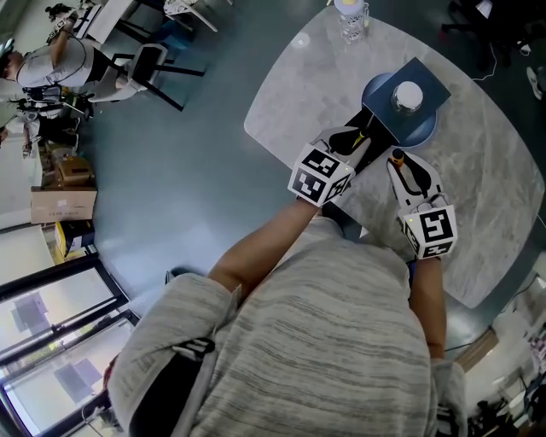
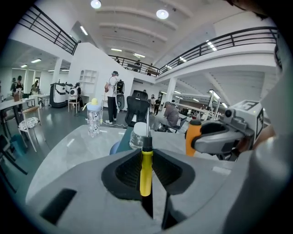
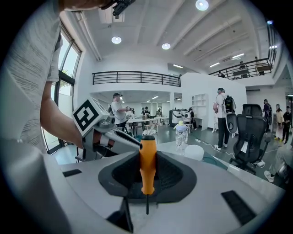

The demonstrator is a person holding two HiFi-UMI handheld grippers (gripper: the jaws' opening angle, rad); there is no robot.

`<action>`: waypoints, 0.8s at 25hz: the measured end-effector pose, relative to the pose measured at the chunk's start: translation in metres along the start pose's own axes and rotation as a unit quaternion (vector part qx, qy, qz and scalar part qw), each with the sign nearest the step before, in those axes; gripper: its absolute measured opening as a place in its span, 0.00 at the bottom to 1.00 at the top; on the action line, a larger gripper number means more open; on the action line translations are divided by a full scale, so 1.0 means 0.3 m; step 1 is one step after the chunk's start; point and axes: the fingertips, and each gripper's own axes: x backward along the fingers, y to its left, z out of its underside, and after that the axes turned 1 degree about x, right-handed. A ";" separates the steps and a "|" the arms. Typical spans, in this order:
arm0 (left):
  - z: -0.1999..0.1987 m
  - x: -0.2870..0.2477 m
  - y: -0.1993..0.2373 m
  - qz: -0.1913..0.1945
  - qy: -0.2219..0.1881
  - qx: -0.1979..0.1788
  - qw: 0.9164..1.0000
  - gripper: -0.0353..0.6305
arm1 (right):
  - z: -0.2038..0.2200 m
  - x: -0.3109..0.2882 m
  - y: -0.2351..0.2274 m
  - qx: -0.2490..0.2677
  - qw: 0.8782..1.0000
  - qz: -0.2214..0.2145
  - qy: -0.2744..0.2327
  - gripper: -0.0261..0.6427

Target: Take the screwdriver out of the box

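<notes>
Ribbed L gripper (image 2: 146,152) clamps slim yellow-handled screwdriver (image 2: 145,176), R gripper (image 3: 147,154) clamps rounded, smooth orange-handled screwdriver (image 3: 147,167).

— What stands on the pale marbled surface (image 1: 478,196)?
— A clear drinking bottle (image 1: 351,19) with dark dots and a pale cap, upright near the far edge. Closer in, a clear jar (image 1: 408,96) with a white lid.
— And around it?
— Grey floor (image 1: 196,196). Off to the left a black-framed chair (image 1: 149,64), a seated person (image 1: 51,64) beside it, and a cardboard carton (image 1: 64,203) lower down.
— Farther back in the hall?
— A black office chair (image 3: 249,132), a standing person with a backpack (image 3: 223,112), and a railed balcony (image 3: 135,77) under round ceiling lights (image 3: 116,39).
</notes>
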 end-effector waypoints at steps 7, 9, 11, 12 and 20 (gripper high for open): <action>-0.071 0.064 -0.063 0.020 -0.036 0.004 0.999 0.18 | -0.015 0.013 0.010 -0.003 1.000 0.004 -0.006 0.19; -0.087 0.080 -0.075 0.024 -0.044 0.004 0.999 0.18 | -0.024 0.017 0.011 -0.006 1.000 0.006 -0.008 0.19; -0.101 0.092 -0.082 0.026 -0.052 0.003 0.998 0.18 | -0.033 0.022 0.010 -0.008 1.000 0.009 -0.012 0.19; -0.106 0.095 -0.084 0.027 -0.055 0.003 0.998 0.18 | -0.037 0.025 0.008 -0.008 1.000 0.010 -0.014 0.19; -0.119 0.115 -0.086 0.028 -0.063 0.008 0.998 0.18 | -0.076 0.044 -0.002 -0.017 0.999 0.018 -0.031 0.19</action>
